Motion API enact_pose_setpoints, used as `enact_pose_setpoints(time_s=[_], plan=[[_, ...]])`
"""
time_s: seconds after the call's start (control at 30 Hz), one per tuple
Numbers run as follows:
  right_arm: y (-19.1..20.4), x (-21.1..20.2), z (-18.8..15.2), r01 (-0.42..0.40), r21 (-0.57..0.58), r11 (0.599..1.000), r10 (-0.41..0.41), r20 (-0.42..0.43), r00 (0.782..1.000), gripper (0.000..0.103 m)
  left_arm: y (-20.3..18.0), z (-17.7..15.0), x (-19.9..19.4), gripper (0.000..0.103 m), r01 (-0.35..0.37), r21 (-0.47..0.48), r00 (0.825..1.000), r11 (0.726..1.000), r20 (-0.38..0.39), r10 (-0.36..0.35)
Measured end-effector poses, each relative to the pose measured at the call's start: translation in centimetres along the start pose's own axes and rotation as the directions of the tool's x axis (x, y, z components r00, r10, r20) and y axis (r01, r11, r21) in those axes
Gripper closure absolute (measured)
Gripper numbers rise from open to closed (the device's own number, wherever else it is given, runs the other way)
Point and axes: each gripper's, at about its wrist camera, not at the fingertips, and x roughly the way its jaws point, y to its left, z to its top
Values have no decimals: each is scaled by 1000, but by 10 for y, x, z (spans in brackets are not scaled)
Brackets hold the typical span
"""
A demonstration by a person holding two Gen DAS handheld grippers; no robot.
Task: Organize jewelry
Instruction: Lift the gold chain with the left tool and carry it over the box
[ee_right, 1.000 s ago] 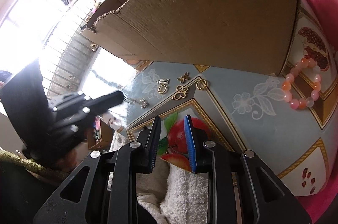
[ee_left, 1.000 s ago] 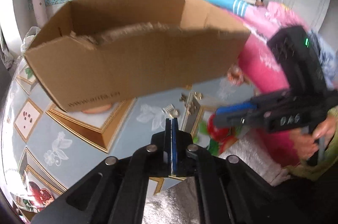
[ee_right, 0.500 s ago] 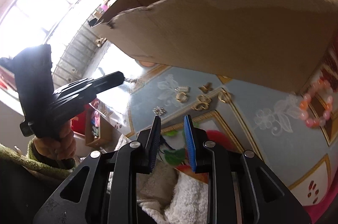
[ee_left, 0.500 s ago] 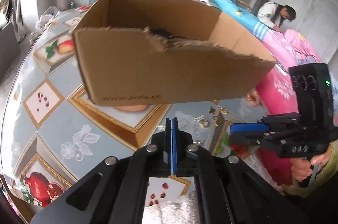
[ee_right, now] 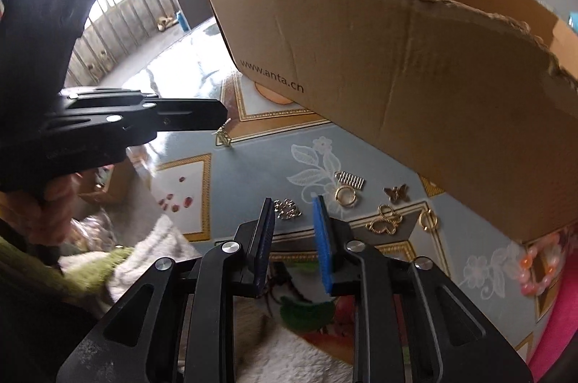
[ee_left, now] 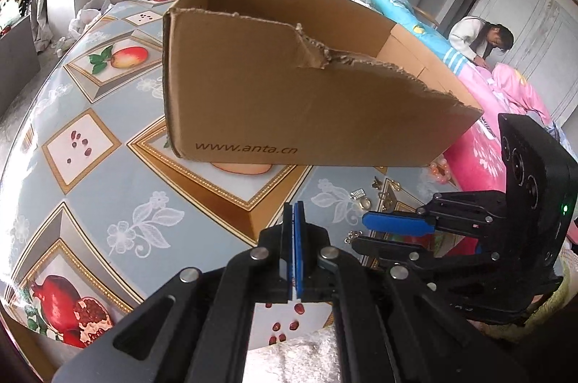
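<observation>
My left gripper (ee_left: 293,204) is shut. In the right wrist view a small gold pendant (ee_right: 223,136) dangles from the tip of the left gripper (ee_right: 222,113), above the table. My right gripper (ee_right: 292,202) points down at a silver chain piece (ee_right: 287,209) that lies between its closing jaws, untouched by the pads. The left wrist view shows the right gripper (ee_left: 361,233) beside that same piece (ee_left: 352,236). To the right lie a gold ring (ee_right: 346,195), a silver comb clip (ee_right: 349,180) and a gold butterfly (ee_right: 396,193).
A torn cardboard box (ee_right: 397,76) stands just behind the jewelry on the patterned tablecloth (ee_left: 108,188). A pink bead bracelet (ee_right: 538,265) lies at the box's right corner. White fleece (ee_right: 151,249) covers the near edge. A person (ee_left: 477,39) bends over bedding in the background.
Both wrists have rolled. My right gripper has slid left until it stands over the silver chain piece, with its jaws narrower. My left gripper has drifted left, with the gold pendant at its tip.
</observation>
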Motion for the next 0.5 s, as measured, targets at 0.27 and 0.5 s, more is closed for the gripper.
enact_pose_setpoints(time_s=[0.27,0.5], plan=[[25,6,2,43,-102,994,-44,-4,999,100,-1,0,3,103,2,6,1000,1000,-4,-2],[14,0,3,-4,-49,999,4,7,1000,103,-5,2,1,103,-4,19,1000,1000,7,3]])
